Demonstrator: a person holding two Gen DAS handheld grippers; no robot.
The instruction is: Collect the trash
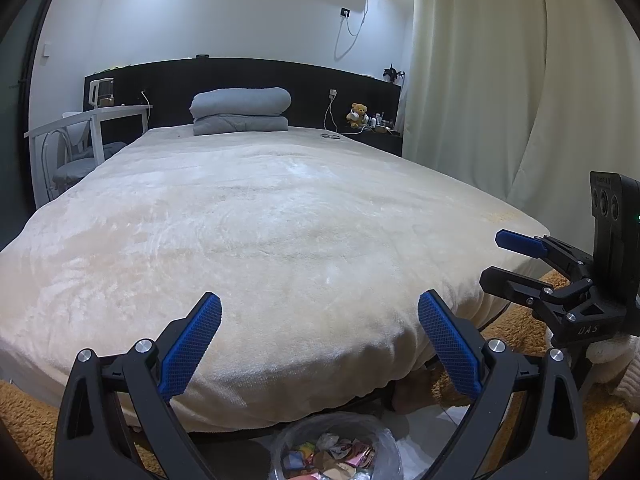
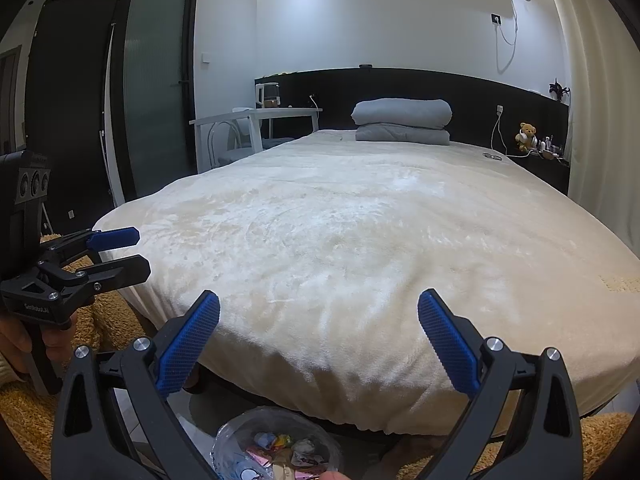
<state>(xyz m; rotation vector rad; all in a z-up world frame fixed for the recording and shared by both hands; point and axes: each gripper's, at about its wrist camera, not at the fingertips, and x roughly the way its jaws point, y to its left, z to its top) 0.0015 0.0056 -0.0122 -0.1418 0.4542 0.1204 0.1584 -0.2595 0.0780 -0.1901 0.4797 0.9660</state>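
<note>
Left gripper jaws spread wide, nothing held; right gripper likewise wide apart, nothing held. Both hover side by side at the foot edge of the bed, pointing toward the headboard. Trash bin, clear bag lined, sits on the floor just below the bed's foot edge, mouth up, round so no long axis; crumpled wrappers inside. Cream fleece cover, grey folded quilt at the head edge, cream curtain on the right, brown rug on the floor.

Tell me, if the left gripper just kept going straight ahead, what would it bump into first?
Probably the cream blanket on the bed, near its foot edge; the left gripper points there with jaws open. Depth is uncertain.
</note>
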